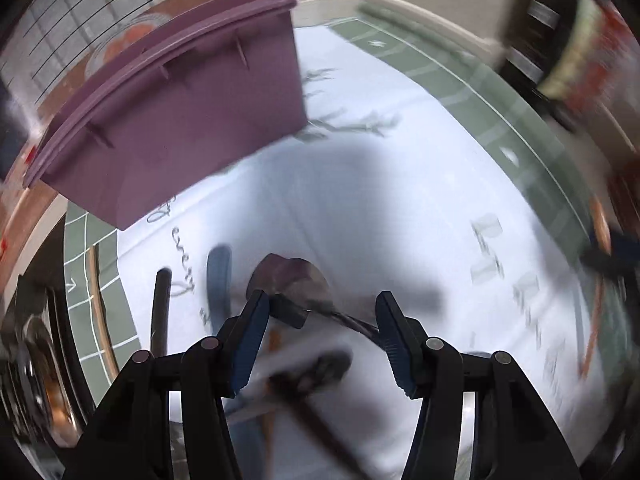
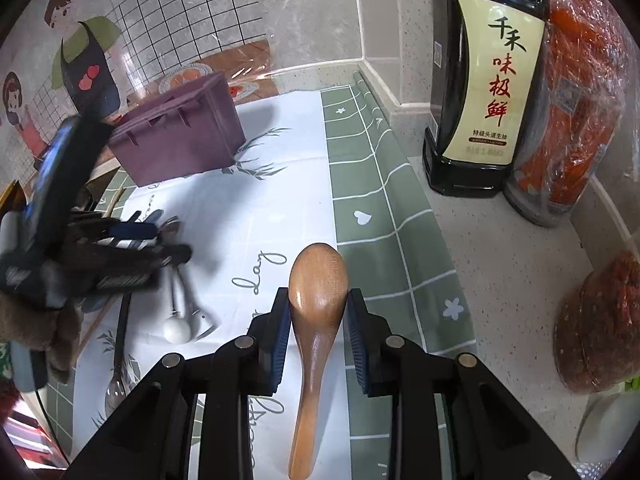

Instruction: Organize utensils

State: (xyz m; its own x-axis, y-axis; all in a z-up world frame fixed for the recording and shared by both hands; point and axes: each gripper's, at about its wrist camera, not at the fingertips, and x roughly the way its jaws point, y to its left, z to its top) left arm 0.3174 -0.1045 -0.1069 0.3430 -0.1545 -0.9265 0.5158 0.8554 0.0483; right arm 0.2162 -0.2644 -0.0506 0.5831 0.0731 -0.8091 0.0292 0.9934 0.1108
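Note:
My right gripper (image 2: 318, 312) is shut on a brown wooden spoon (image 2: 318, 280), bowl pointing forward, held above the white and green cloth (image 2: 260, 184). My left gripper (image 1: 322, 312) is open, low over a blurred pile of utensils (image 1: 288, 280) on the cloth; nothing sits between its fingers. In the right wrist view the left gripper (image 2: 160, 240) shows at the left over the same pile, with a white-ended utensil (image 2: 178, 330) and a metal spoon (image 2: 114, 388) lying nearby. The purple bin (image 2: 180, 136) stands at the back left and also shows in the left wrist view (image 1: 188, 112).
A dark soy sauce bottle (image 2: 480, 80) and an orange-red bagged package (image 2: 572, 92) stand at the back right on the speckled counter (image 2: 500, 260). A red bagged item (image 2: 600, 320) lies at the right edge. A tiled wall with a cartoon poster (image 2: 80, 52) runs behind.

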